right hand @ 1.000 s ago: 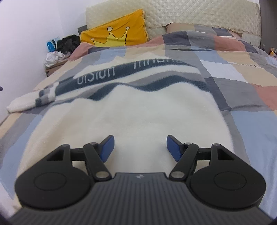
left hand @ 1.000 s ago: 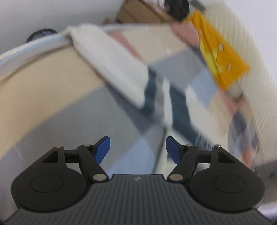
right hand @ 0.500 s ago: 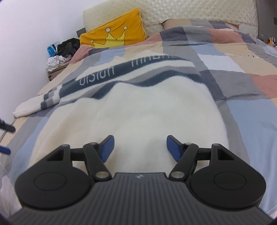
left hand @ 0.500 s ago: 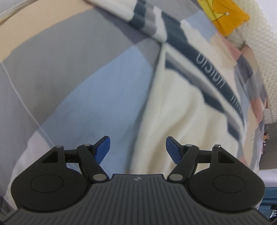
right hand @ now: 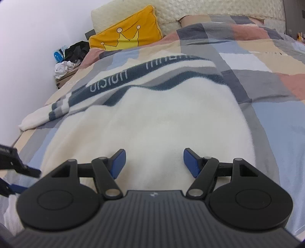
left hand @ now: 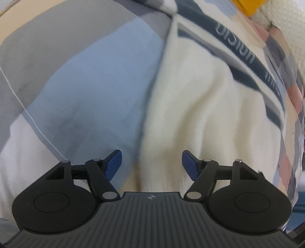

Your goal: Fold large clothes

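Observation:
A large cream fleece sweater [right hand: 152,118] with dark blue lettered stripes lies flat on the patchwork bedspread [right hand: 266,85]. One sleeve [right hand: 38,118] stretches out to the left. My right gripper [right hand: 154,162] hovers open over the sweater's lower part, with nothing between its fingers. My left gripper [left hand: 152,162] points steeply down at the sweater's [left hand: 200,114] left side edge, where cream fabric meets the blue patch of the bedspread [left hand: 85,85]. Its jaws are closing a little; the edge lies below the gap and the pads press on nothing. The left gripper [right hand: 17,167] also shows at the right wrist view's left edge.
A yellow crown pillow [right hand: 127,38] leans against the quilted cream headboard [right hand: 209,9] at the bed's far end. A bedside stand with heaped clothes and a blue bottle [right hand: 70,57] sits by the white wall on the left.
The left gripper has swung down from the sleeve end to the sweater's side edge and has come into the right wrist view at its left edge. The right gripper has barely moved.

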